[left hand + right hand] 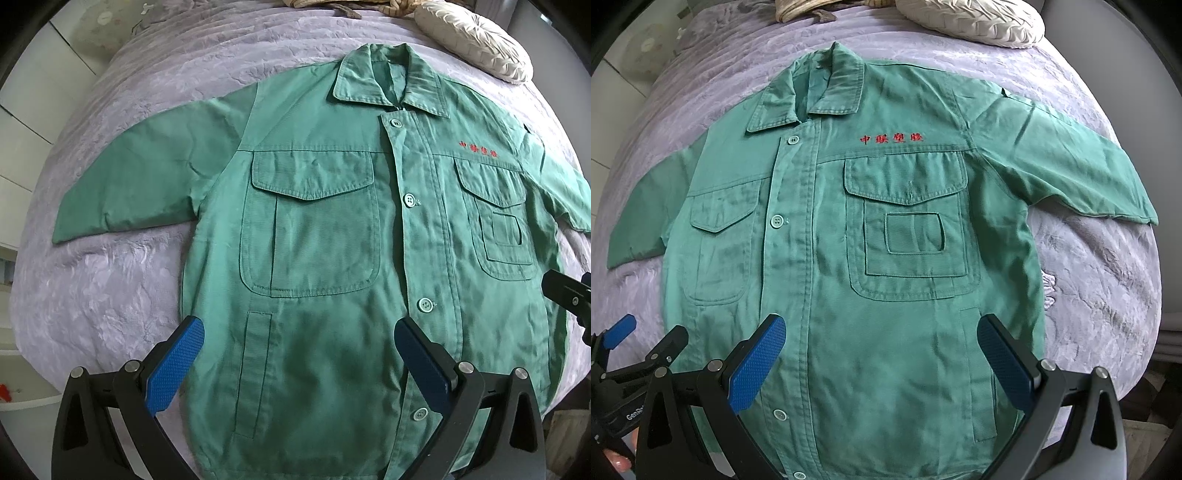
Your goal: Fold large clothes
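A green work jacket [332, 229] lies flat and face up on the bed, buttoned, collar at the far end, both sleeves spread out to the sides. It also fills the right wrist view [886, 240], with red embroidered characters [892, 138] above its chest pocket. My left gripper [299, 332] is open and empty, hovering over the jacket's lower left front. My right gripper [881, 332] is open and empty over the lower right front. The left gripper also shows at the left edge of the right wrist view [620, 332].
A lilac plush bedspread [110, 288] covers the bed under the jacket. A cream ruffled cushion [476, 40] lies at the far right by the collar, also in the right wrist view [975, 18]. White cabinets [33, 110] stand left of the bed.
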A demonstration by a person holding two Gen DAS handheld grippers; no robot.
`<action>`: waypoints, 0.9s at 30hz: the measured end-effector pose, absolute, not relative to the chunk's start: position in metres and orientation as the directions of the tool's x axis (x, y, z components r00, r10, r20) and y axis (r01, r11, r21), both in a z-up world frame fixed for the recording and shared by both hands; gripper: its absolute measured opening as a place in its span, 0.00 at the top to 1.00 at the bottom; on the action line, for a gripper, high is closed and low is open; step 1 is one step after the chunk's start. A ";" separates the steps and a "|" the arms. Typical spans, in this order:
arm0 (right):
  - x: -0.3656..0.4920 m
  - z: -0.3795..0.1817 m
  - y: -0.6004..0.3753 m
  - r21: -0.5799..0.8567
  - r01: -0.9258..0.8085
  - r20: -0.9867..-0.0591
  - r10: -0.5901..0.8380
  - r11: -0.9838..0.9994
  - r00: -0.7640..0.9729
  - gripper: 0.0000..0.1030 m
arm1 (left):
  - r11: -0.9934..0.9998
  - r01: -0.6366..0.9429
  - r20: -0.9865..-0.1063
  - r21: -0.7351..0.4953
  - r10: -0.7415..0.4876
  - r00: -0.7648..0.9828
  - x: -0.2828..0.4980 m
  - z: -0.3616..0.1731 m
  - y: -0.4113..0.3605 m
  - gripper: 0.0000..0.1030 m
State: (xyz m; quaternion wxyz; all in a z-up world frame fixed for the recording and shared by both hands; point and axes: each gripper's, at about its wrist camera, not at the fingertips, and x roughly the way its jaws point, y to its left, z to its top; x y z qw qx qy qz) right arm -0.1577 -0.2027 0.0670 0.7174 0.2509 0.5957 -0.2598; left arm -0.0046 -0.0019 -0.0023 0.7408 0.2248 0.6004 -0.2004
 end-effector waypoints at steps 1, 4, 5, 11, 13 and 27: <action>-0.158 0.067 -0.203 0.049 0.671 -0.985 -0.075 0.739 0.154 0.00 | 0.819 0.566 -0.980 0.091 -0.029 0.199 -0.005 -0.003 -0.002 0.00; -0.157 0.067 -0.203 0.049 0.673 -0.985 -0.075 0.738 0.154 0.00 | 0.819 0.566 -0.980 0.090 -0.030 0.199 -0.005 -0.003 -0.001 0.00; -0.157 0.067 -0.203 0.048 0.672 -0.985 -0.076 0.739 0.154 0.00 | 0.820 0.566 -0.980 0.090 -0.029 0.199 -0.005 -0.003 -0.002 0.00; -0.156 0.066 -0.203 0.044 0.662 -0.986 -0.076 0.748 0.151 0.00 | 0.819 0.566 -0.981 0.092 -0.023 0.193 -0.003 -0.006 -0.001 0.00; -0.154 0.065 -0.203 0.043 0.662 -0.986 -0.075 0.749 0.150 0.00 | 0.819 0.566 -0.981 0.091 -0.024 0.193 -0.003 -0.007 -0.001 0.00; -0.152 0.064 -0.205 0.042 0.661 -0.986 -0.075 0.749 0.148 0.00 | 0.822 0.562 -0.981 0.092 -0.020 0.191 -0.001 -0.009 0.000 0.00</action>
